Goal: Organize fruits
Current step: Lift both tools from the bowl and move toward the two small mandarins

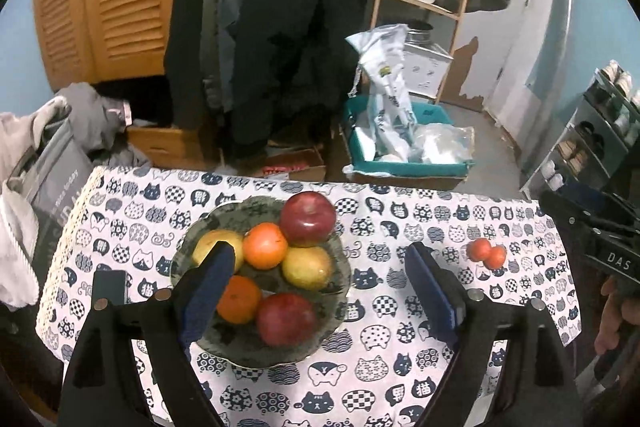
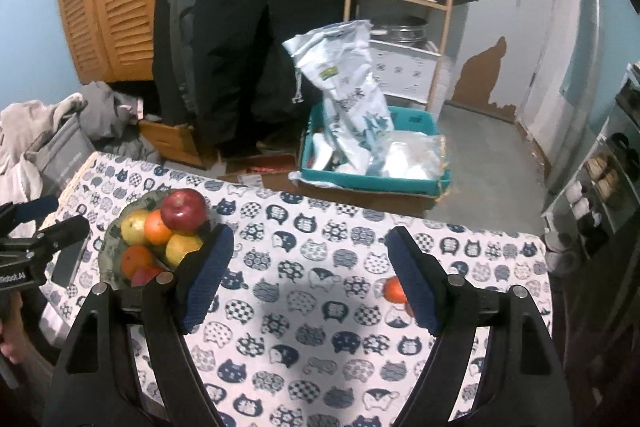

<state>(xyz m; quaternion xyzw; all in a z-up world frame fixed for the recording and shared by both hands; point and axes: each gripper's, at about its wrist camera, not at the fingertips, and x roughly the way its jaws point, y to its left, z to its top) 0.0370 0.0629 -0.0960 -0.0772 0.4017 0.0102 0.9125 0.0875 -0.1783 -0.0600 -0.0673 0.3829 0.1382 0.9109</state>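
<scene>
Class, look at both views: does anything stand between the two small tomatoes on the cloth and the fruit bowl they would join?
Nothing visible does. Only bare cat-print cloth lies between the tomatoes and the bowl. The open left hand-held gripper hovers over that stretch, touching nothing. The bowl already holds six fruits, so space is tight.

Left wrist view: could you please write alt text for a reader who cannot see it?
The open left gripper hovers over a dark plate holding two red apples, two oranges and two yellow fruits, on a table with a cat-print cloth. To the right, two small red-orange fruits lie on the cloth, near the right gripper at the frame's edge.
</scene>
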